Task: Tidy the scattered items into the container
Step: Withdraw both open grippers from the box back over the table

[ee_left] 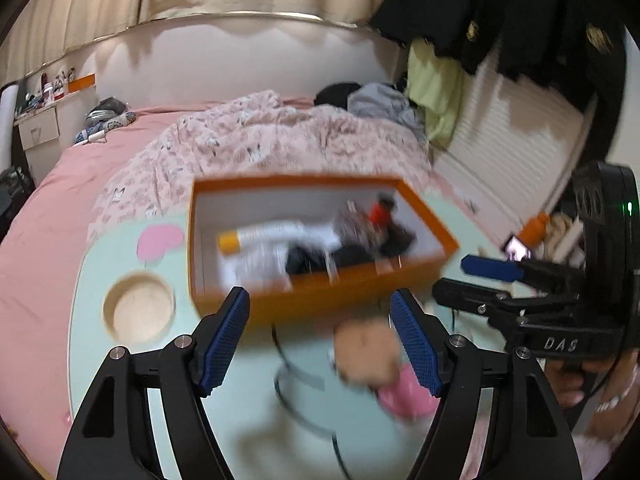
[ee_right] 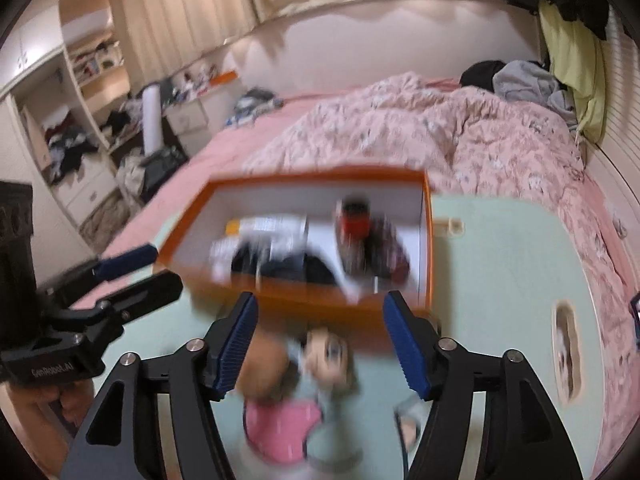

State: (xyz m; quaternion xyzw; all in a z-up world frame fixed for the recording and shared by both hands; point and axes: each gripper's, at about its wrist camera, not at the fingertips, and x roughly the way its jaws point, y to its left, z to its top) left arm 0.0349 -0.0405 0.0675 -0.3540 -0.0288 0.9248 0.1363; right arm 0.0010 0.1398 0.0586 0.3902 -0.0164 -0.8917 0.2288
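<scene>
An open orange box (ee_left: 344,300) with a white inside stands on a pale green tray table (ee_left: 240,400); it also shows in the right wrist view (ee_right: 304,300). It holds a white tube with a yellow cap (ee_left: 260,238), dark cloth and a red-topped item (ee_left: 380,212). A small doll in a pink dress (ee_right: 288,392) lies on the table in front of the box, blurred; it also shows in the left wrist view (ee_left: 380,368). My right gripper (ee_right: 320,344) is open, its fingers either side of the doll. My left gripper (ee_left: 320,344) is open and empty, left of the doll.
The table sits on a pink bed with a rumpled floral quilt (ee_right: 440,132). The table has a round cup recess (ee_left: 140,308) at left. A thin dark cable (ee_left: 296,392) loops on the table. Shelves and clutter (ee_right: 80,120) stand left of the bed.
</scene>
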